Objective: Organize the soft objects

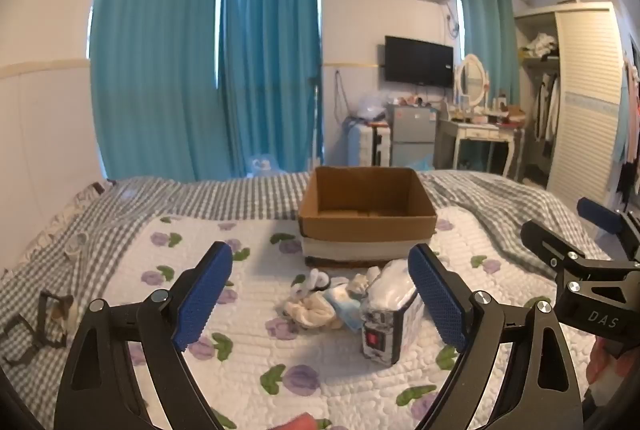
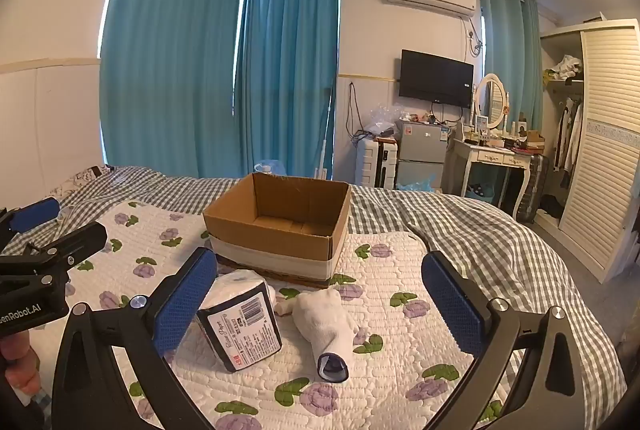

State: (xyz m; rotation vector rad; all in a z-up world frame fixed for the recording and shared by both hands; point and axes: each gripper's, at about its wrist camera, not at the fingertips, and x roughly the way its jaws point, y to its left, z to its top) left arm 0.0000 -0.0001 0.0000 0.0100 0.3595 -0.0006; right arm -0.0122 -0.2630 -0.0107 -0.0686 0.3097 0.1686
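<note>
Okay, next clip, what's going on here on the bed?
A person holds two blue-padded grippers over a floral quilted blanket. Both the left gripper and the right gripper are open and hold nothing. The open brown cardboard box looks empty. In front of it lie a plastic-wrapped tissue pack, a white sock and a small pile of pale soft items, none yet picked up.

Looking slightly downward from low over the bed (image 1: 120,214), side by side, both facing the cardboard box (image 1: 366,218) nearby.
</note>
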